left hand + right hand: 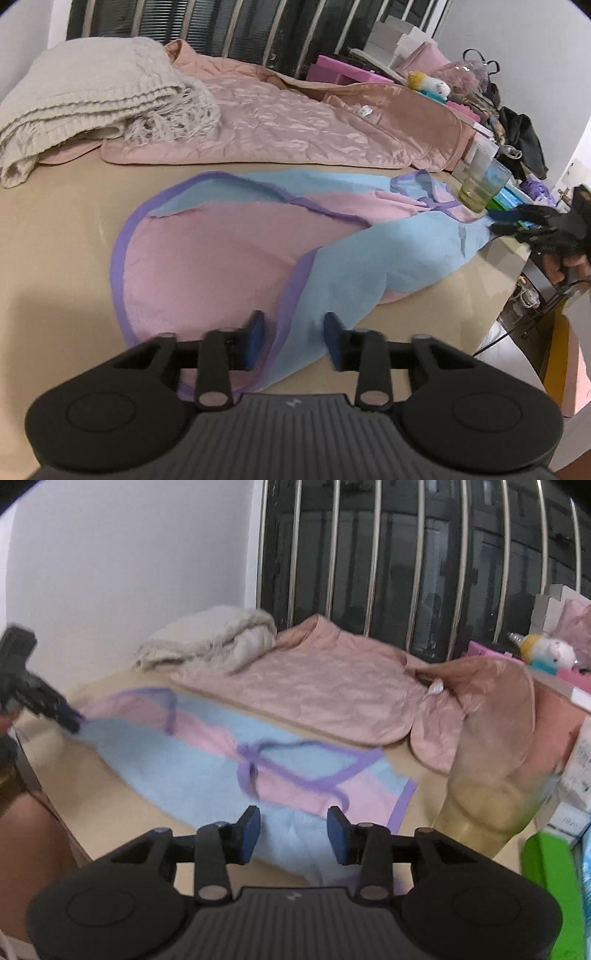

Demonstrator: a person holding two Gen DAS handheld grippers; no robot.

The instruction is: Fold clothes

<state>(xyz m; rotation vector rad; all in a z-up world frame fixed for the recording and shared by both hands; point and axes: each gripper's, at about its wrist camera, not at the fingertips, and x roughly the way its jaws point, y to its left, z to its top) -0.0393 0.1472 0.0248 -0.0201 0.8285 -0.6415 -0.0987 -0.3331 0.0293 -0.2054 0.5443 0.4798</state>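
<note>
Both grippers' jaws gape over soft pink-blue, purple-trimmed garment (pixel 229 254) on table (pixel 55 229).

Garment (pixel 229 254): soft matt cloth, pink and blue panels, purple trim. Quilted cover (pixel 280 125): pink fabric, satin sheen, puckered. Blanket (pixel 85 96): cream, coarse knit, fringed. Table (pixel 55 236): smooth matt beige. Tumbler (pixel 482 184): clear, glossy, greenish. Window bars (pixel 376 561): shiny metal.

Home bedroom-ish spot: barred window (pixel 424 572), folded knit blanket (pixel 92 99), quilted pink cover (pixel 280 125), plush toy (pixel 430 84), cluttered boxes (pixel 402 40).
</note>
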